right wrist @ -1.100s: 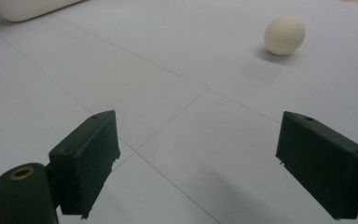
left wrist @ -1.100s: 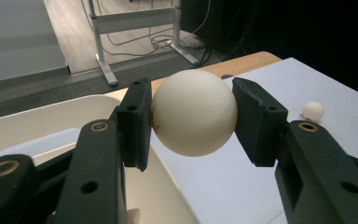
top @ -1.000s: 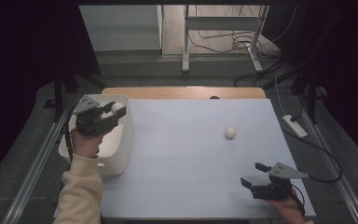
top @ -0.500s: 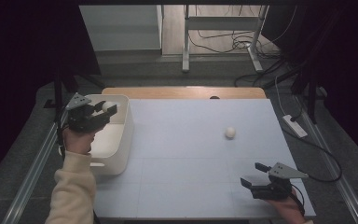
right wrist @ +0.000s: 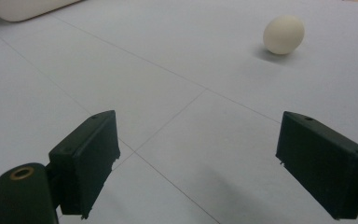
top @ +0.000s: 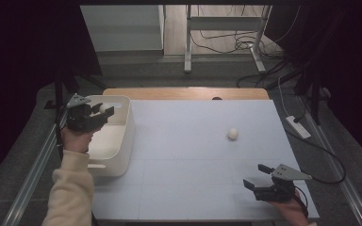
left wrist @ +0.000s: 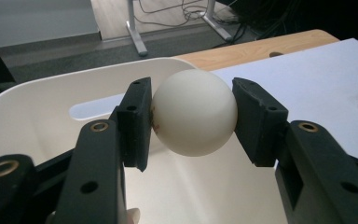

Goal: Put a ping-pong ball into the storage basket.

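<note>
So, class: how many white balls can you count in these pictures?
2: one ball clamped in the left gripper over the white bin, one egg-shaped ball lying on the table.

1. The left gripper hangs at the far left of the high view, raised above the table's level, its black jaws pointing toward the right and slightly away from the person.
2. Its jaws stand clamped on a round white ball, one pad pressed to each side of it.
3. The left hand grips that gripper from below, and a cream sleeve runs down to the bottom edge.
4. The right gripper sits low at the near right corner, jaws pointing left.
5. Its jaws stand wide apart with nothing between them.
6. The right hand shows partly at the bottom edge.
</note>
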